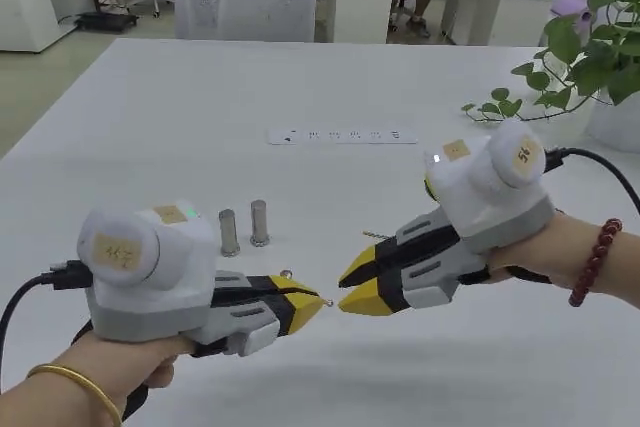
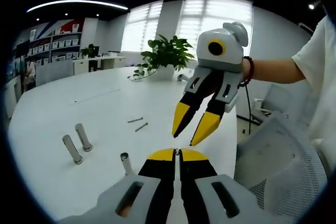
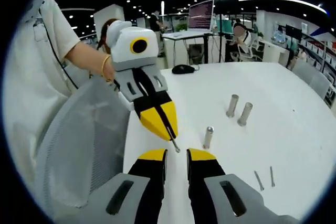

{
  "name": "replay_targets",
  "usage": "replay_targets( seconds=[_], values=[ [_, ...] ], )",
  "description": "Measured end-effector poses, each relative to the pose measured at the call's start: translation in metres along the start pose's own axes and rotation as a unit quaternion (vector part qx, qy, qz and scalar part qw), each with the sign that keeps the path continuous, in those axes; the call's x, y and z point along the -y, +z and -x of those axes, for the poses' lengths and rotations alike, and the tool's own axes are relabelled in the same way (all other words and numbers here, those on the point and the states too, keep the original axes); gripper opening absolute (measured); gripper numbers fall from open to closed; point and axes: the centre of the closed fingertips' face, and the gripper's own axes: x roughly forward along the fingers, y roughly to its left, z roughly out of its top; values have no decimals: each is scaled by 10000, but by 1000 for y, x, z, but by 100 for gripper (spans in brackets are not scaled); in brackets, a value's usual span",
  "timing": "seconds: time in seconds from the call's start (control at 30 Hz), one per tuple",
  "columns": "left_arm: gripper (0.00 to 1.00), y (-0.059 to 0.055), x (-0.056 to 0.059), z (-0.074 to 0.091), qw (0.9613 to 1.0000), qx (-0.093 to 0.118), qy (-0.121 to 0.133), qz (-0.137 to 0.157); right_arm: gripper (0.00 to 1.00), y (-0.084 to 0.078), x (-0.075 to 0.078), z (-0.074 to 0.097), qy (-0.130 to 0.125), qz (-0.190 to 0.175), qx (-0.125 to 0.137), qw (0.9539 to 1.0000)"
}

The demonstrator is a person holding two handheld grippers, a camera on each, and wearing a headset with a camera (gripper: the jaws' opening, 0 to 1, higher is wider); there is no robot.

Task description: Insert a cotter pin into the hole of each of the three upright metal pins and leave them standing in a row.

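My left gripper (image 1: 320, 303) is shut on a thin cotter pin (image 1: 328, 301) that pokes out of its tips (image 3: 175, 146). My right gripper (image 1: 343, 291) faces it tip to tip, open, with the cotter pin's end just in front of its jaws. In the left gripper view the right gripper (image 2: 184, 140) hangs open above my shut jaws. Two upright metal pins (image 1: 229, 232) (image 1: 259, 222) stand side by side. A third metal pin (image 1: 286, 275) stands nearer, partly behind the left gripper (image 3: 168, 136). Two more cotter pins (image 2: 138, 123) lie flat on the table.
The white table (image 1: 320, 97) carries a flat white power strip (image 1: 343, 135) further back. A potted plant (image 1: 590, 47) stands at the right edge. A mesh office chair (image 3: 79, 145) sits close to the table's near side. Other desks and seated people are far behind.
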Motion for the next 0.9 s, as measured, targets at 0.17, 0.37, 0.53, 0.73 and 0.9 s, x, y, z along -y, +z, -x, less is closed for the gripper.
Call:
replay_targets(
  seconds=[0.17,0.37,0.53,0.73,0.9],
  values=[
    [0,-1,7,1,9997,-32,-153,-172,16,-3,-10,0,324,-56,-16,9995],
    [0,-3,22,1,9981,-72,-451,-407,16,-8,-20,0,562,-14,-128,9983],
    [0,-4,29,2,9963,-87,-643,-559,16,-11,-27,0,702,-16,-182,9974],
    [0,-5,37,4,9937,-104,-815,-767,15,-16,-34,-1,915,-100,-231,9955],
    [0,-2,45,5,9915,-45,-981,-849,13,-16,-42,-1,1119,-90,-229,9934]
  ],
)
